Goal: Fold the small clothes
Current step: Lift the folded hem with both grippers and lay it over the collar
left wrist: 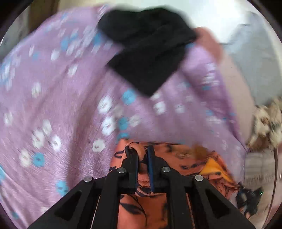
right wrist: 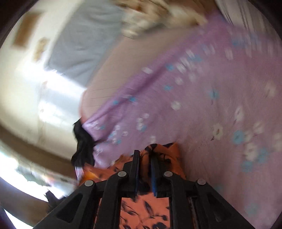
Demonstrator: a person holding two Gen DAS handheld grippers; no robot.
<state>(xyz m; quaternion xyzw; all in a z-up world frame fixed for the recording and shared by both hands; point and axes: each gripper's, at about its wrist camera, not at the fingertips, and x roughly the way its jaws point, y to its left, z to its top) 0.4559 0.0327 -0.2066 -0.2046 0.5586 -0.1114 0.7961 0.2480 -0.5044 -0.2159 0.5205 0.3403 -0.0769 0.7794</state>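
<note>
An orange garment with a dark leaf print point(left wrist: 176, 163) hangs between both grippers over the purple flowered bedsheet point(left wrist: 52, 88). My left gripper point(left wrist: 140, 151) is shut on one edge of it. My right gripper point(right wrist: 145, 155) is shut on another edge of the same orange garment point(right wrist: 141, 207). A black garment point(left wrist: 148, 47) lies on the sheet ahead of the left gripper; it also shows in the right wrist view point(right wrist: 82, 146) at the bed's edge. Both views are motion-blurred.
The purple sheet point(right wrist: 202, 96) covers the bed. A beige patterned cloth point(left wrist: 267, 121) lies at the right; it shows at the top of the right wrist view point(right wrist: 155, 15). A grey cloth point(right wrist: 84, 44) and bright floor lie beyond the bed.
</note>
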